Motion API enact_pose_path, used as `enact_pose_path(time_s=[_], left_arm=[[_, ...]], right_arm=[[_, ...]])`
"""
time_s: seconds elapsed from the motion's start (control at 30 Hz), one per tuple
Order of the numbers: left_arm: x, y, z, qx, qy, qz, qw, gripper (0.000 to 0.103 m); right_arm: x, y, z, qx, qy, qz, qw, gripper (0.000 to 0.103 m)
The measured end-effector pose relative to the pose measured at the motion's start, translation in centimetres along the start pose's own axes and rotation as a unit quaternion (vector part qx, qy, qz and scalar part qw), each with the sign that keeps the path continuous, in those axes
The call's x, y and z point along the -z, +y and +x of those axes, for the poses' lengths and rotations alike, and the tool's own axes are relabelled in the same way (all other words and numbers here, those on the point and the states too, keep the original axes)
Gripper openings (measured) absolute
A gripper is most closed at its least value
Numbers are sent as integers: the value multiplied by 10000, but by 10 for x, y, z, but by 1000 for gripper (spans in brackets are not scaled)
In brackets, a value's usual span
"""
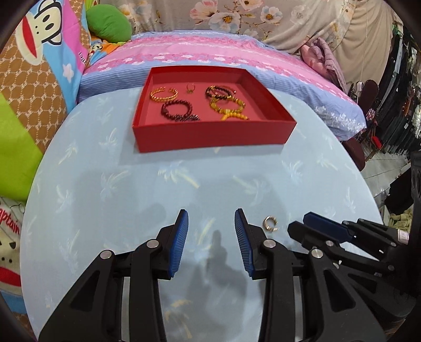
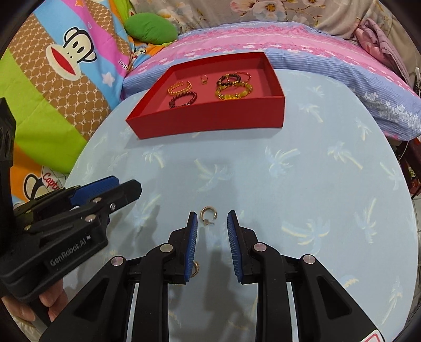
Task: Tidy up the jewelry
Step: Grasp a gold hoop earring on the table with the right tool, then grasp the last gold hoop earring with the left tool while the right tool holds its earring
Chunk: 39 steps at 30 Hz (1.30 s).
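Note:
A red tray [image 1: 210, 135] [image 2: 210, 119] stands at the far side of the round table. In it lie a gold cuff [image 1: 163, 94], a dark red bead bracelet [image 1: 177, 111], a small ring [image 1: 190, 87], a dark bead bracelet [image 1: 219, 92] and a yellow bead bracelet [image 1: 229, 107]. A small gold hoop earring [image 2: 208, 214] [image 1: 269, 224] lies on the cloth just ahead of my right gripper [image 2: 211, 217], which is open around nothing. A second gold hoop [image 2: 194, 268] peeks out beside its left finger. My left gripper [image 1: 211, 215] is open and empty, left of the earring.
The table has a light blue palm-print cloth [image 1: 131, 184]. Behind it is a bed with a pink and blue pillow [image 1: 210, 50], a cartoon monkey quilt [image 2: 65, 58] and a green cushion [image 1: 109, 25]. Clothes racks [image 1: 394, 92] stand at the right.

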<state>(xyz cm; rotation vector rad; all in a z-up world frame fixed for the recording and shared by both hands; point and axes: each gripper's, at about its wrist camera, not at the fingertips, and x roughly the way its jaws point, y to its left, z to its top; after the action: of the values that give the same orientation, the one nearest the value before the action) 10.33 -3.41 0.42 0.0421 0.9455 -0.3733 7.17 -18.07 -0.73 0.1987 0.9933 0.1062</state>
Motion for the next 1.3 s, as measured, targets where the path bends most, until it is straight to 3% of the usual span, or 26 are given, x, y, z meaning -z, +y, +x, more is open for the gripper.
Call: enact_pose_path(time_s=[0.53,0.63,0.77,1.3], left_arm=[[21,14,-1,-104,156,-195,9996,35],[22,15,-1,-87,177,-214,9996,35],[24,13,0,-71,216,-197,9995,35],[48,-47,1,689,468,298,9961,43]], right_arm=[[1,15,35,320,139,-331,9988,24],[1,15,35,435,95,-411,9982,16],[1,7,32,417,76,-284,9987,15],[21,-45,-24,472,-239,515,9973,15]])
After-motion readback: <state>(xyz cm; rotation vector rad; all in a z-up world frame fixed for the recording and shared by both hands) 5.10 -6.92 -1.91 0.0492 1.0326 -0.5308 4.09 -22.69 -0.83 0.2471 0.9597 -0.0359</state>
